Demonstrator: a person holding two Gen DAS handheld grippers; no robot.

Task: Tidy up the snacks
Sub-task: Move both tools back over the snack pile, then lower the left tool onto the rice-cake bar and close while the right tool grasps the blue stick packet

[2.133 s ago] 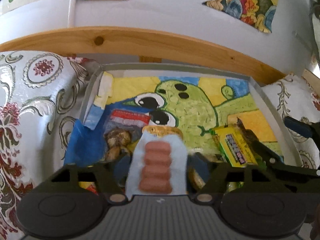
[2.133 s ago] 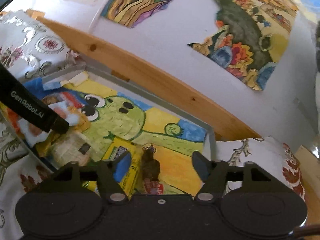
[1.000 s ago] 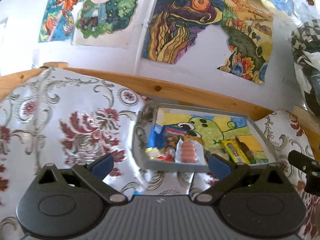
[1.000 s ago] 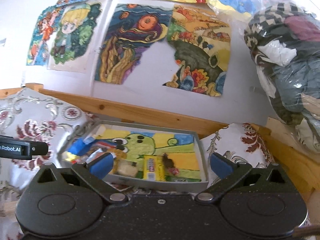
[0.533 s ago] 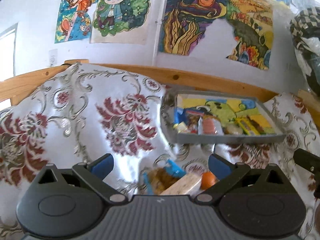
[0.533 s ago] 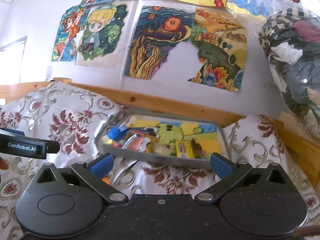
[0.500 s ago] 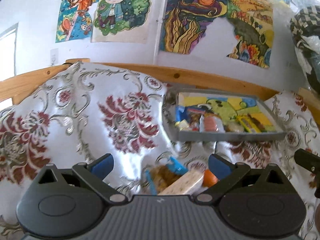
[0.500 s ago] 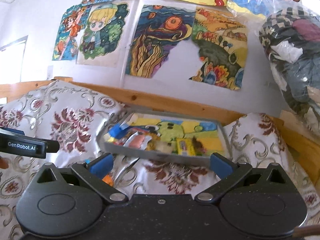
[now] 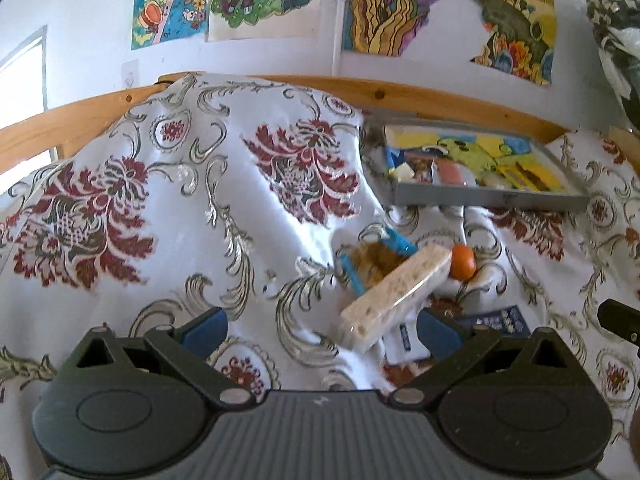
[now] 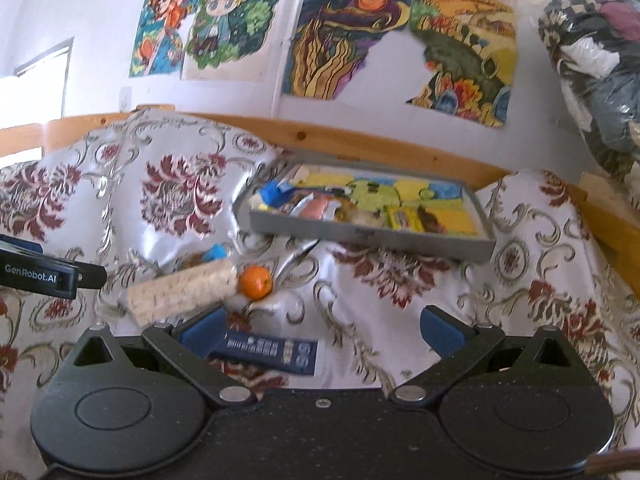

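Two claws: left claw (image 9: 320, 328) spread wide, nothing between its blue pads; right claw (image 10: 322, 330) likewise spread wide, holding nothing; both poised above the bed, left one also seen at the left edge of the right wrist view.

One grey tray (image 10: 368, 236) toward the back of the bed, just in front of the wooden rail, lined with a green-and-yellow cartoon drawing; inside it several snacks, exact count not clear: one clear pack of pink sausages (image 10: 318, 208), one yellow packet (image 10: 402, 216), blue wrappers at the left end, small items between them too blurred to name.

Four loose snacks on the bedspread, in front of the tray: one long pale bar in clear wrap (image 9: 394, 290), lying aslant; one blue-edged packet with brown contents (image 9: 374, 260), partly under the bar's far end; one small orange fruit (image 10: 256, 282), just beside the bar's right end; one dark blue flat packet with white print (image 10: 268, 350), nearest the cameras, close to the right claw's left finger.

Surface: white satin bedspread (image 9: 168, 216) with dark red flowers and silver scrolls, rumpled; wooden rail (image 10: 360, 140) behind.

Room: white wall with several coloured drawings (image 10: 340, 36); bundle of bagged clothing (image 10: 596, 60) at upper right; bright window at far left.
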